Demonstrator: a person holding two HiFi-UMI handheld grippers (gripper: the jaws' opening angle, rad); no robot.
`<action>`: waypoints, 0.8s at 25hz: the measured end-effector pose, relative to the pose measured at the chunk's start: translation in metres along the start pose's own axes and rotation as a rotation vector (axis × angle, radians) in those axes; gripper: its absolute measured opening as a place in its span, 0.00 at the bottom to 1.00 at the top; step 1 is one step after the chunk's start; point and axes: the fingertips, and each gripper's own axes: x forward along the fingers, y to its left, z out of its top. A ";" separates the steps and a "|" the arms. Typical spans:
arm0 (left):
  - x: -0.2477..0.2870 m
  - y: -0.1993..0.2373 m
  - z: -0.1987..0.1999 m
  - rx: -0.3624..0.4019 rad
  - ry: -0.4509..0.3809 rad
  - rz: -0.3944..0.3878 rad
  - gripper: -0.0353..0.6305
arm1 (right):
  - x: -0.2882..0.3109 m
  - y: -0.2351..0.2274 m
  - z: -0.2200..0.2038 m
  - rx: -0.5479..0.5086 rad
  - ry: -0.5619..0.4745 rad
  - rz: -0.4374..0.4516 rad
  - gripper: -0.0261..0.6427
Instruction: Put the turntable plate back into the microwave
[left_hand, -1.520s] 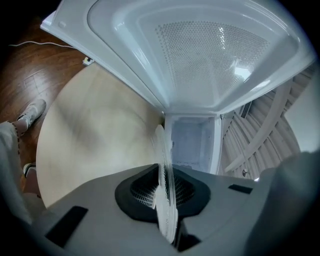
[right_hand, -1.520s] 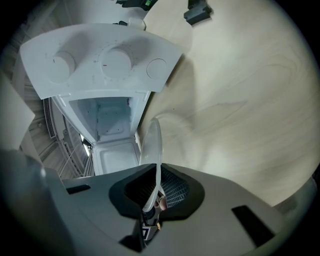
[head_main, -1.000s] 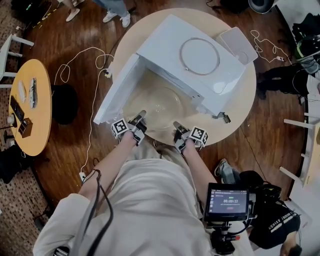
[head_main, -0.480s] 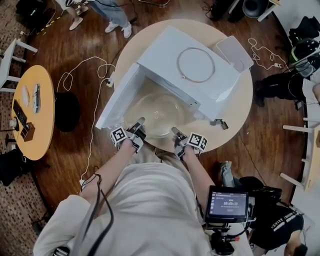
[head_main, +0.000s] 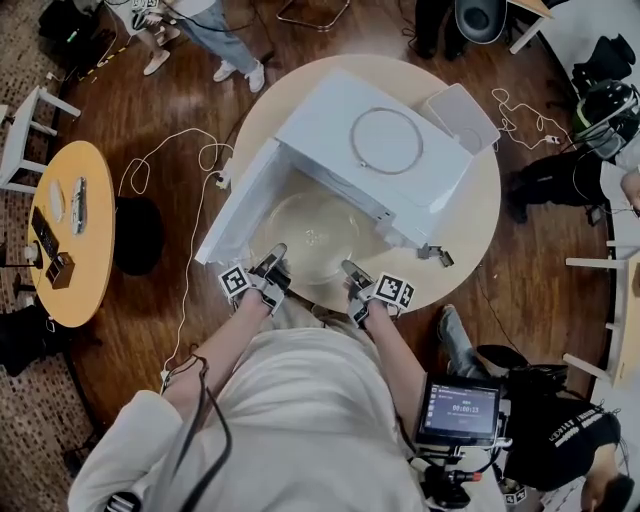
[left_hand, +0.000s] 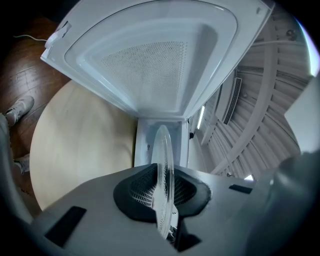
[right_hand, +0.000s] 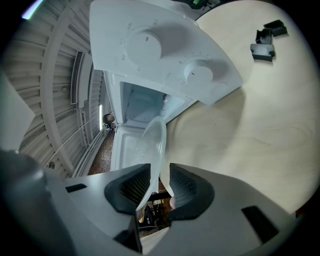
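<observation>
A white microwave (head_main: 400, 165) sat on a round pale wooden desk (head_main: 478, 235). Its door (head_main: 232, 205) stood wide open, to the left in the head view. The clear round glass turntable plate (head_main: 318, 232) was at the mouth of the oven cavity, its far part under the oven's top and its near edge toward the person. The left gripper (head_main: 272, 256) was clamped on the plate's near-left rim, and its dark ribbed fingers (left_hand: 136, 192) pressed the glass from both sides. The right gripper (head_main: 350, 270) was at the near-right rim. Its fingers (right_hand: 189, 186) stood apart, having just been opening, with the rim in the gap, close to one finger and clear of the other. A thin wire ring (head_main: 386, 141) lay on top of the microwave. A small dark part (head_main: 436, 255) lay on the desk beside it.
</observation>
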 end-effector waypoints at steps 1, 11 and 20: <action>-0.001 -0.003 0.000 -0.003 -0.005 -0.007 0.10 | 0.000 0.004 0.000 -0.006 -0.003 0.007 0.18; -0.003 -0.028 0.002 0.007 -0.002 -0.045 0.11 | -0.005 0.031 0.009 -0.050 -0.047 0.082 0.19; -0.006 -0.048 -0.001 0.020 0.035 -0.069 0.11 | -0.011 0.050 0.013 -0.090 -0.084 0.187 0.26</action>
